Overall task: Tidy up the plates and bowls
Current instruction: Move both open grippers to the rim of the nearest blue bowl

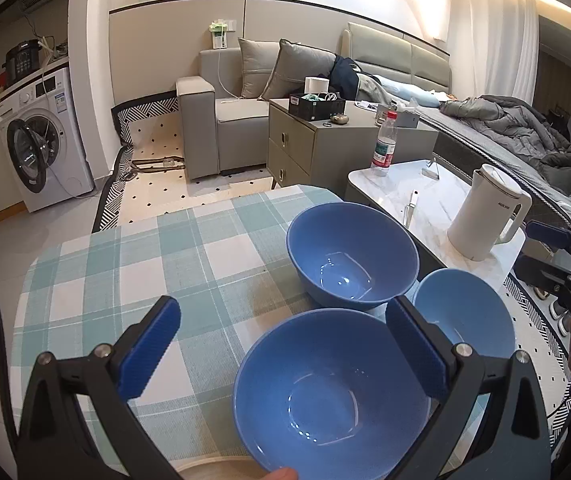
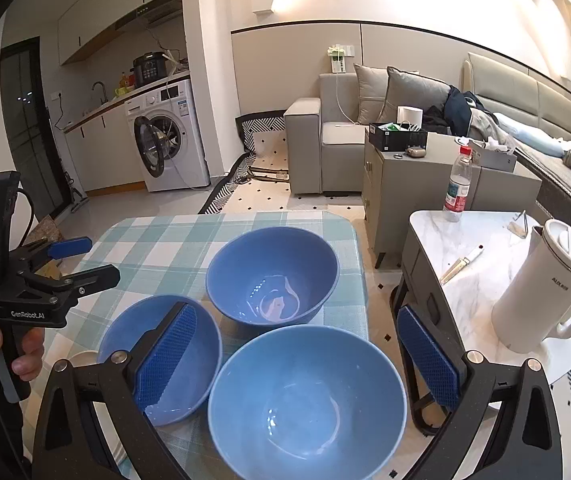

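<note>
Bowls, blue, 3, all upright and empty, grouped on the checked tablecloth [image 1: 133, 264]. Left wrist view: dark blue bowl [image 1: 352, 257] at centre right; second dark blue bowl [image 1: 331, 394] at lower centre; lighter blue bowl [image 1: 471, 312] at right, partly hidden behind a gripper pad. Whether the rims touch cannot be told. No plates in either view.

Left gripper [image 1: 289, 354]: jaws wide apart, holding nothing. Its 2 blue pads [image 1: 150, 350] stand either side of the lower-centre bowl's upper rim, clear of it on the left; contact on the right cannot be told. Same gripper at left edge of the right wrist view, gripped by a hand [image 2: 13, 354], jaws parted.

Right gripper [image 2: 297, 360]: jaws wide apart, holding nothing, above the lighter bowl at lower centre of its view. Left pad overlaps the lower-left bowl; right pad hangs past the table edge. Seen at right edge of the left wrist view, jaws parted.

Side table, marble-topped [image 1: 401, 196], 1, right of the cloth table, bearing:
- kettle, white [image 1: 485, 220], 1
- water bottle, red cap [image 1: 385, 145], 1
- knife, small [image 1: 410, 208], 1

Beyond, upper frame:
- bedside cabinet, grey [image 1: 309, 148], 1
- sofa, grey [image 1: 225, 120], 1, with 2 cushions
- bed [image 1: 497, 128], 1
- washing machine, white, door open [image 1: 41, 148], 1, left side
</note>
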A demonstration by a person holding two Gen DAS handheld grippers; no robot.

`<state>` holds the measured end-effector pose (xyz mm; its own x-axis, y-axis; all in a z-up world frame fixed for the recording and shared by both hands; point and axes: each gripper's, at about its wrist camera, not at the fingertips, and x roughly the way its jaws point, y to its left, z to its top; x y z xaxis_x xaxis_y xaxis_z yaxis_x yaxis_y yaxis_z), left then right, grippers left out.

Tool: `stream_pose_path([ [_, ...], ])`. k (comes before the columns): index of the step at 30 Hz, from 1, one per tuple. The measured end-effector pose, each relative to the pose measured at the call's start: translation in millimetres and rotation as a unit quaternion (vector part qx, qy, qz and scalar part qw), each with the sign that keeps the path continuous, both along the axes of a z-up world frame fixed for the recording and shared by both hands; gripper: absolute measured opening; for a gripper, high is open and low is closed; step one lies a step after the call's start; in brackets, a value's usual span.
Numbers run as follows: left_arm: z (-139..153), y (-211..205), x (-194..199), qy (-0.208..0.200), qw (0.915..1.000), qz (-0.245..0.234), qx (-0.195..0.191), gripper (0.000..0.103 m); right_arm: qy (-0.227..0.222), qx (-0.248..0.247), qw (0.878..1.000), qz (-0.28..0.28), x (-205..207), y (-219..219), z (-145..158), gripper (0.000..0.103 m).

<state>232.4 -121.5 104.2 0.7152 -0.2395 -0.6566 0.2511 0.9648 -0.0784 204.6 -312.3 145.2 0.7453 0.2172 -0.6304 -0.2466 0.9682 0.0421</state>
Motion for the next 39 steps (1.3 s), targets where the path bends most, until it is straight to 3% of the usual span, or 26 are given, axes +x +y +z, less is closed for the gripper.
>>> stream_pose_path([
  [39,-40,-29,79,0.056,0.9982,-0.019,0.006,0.103,0.077,0.006,0.997,-0.031,90,-9,-54,0.102],
])
